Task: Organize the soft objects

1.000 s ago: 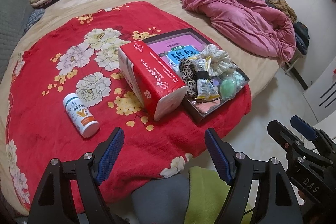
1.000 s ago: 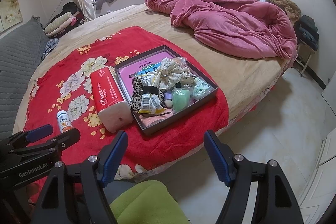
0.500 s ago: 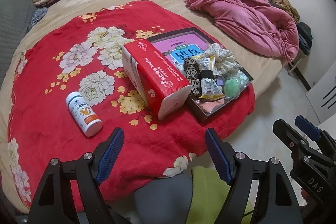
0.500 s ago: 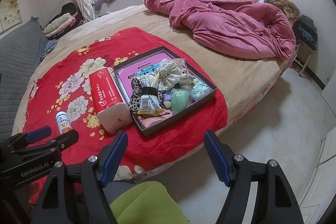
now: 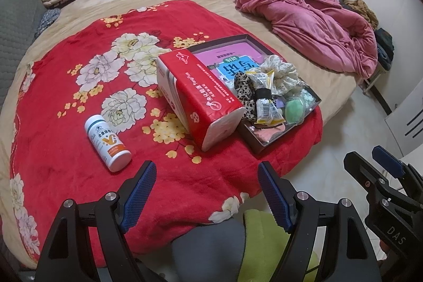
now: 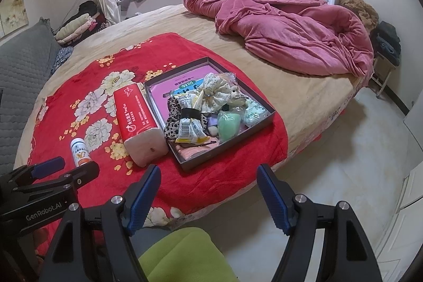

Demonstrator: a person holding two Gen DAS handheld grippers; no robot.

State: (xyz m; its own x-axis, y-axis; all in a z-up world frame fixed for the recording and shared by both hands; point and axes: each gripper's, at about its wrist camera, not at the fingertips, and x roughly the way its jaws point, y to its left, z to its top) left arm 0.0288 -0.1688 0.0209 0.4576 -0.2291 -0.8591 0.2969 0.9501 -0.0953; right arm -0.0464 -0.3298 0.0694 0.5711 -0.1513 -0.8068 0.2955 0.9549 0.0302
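A dark shallow box (image 6: 260, 123) (image 5: 255, 143) on the red floral blanket (image 5: 66, 134) holds a leopard scrunchie (image 6: 171, 107), a cream floral scrunchie (image 6: 214, 89), a green sponge (image 6: 228, 124), snack packets (image 6: 189, 127) and a booklet. A red tissue pack (image 5: 195, 94) (image 6: 133, 107) lies against its left side. A white pill bottle (image 5: 107, 142) (image 6: 79, 151) lies further left. My left gripper (image 5: 206, 192) is open and empty, near the bed's edge below the tissue pack. My right gripper (image 6: 208, 194) is open and empty, below the box.
A crumpled pink quilt (image 6: 285, 25) fills the far right of the bed. A grey cushion (image 6: 18, 70) lies at the left. Folded clothes (image 6: 76, 25) are piled by the window. Tiled floor (image 6: 343, 163) is at the right. My lime and grey lap (image 6: 182, 255) shows below.
Both grippers have shifted slightly; the view of the bed moved a little. Nothing on the bed moved and neither gripper closed.
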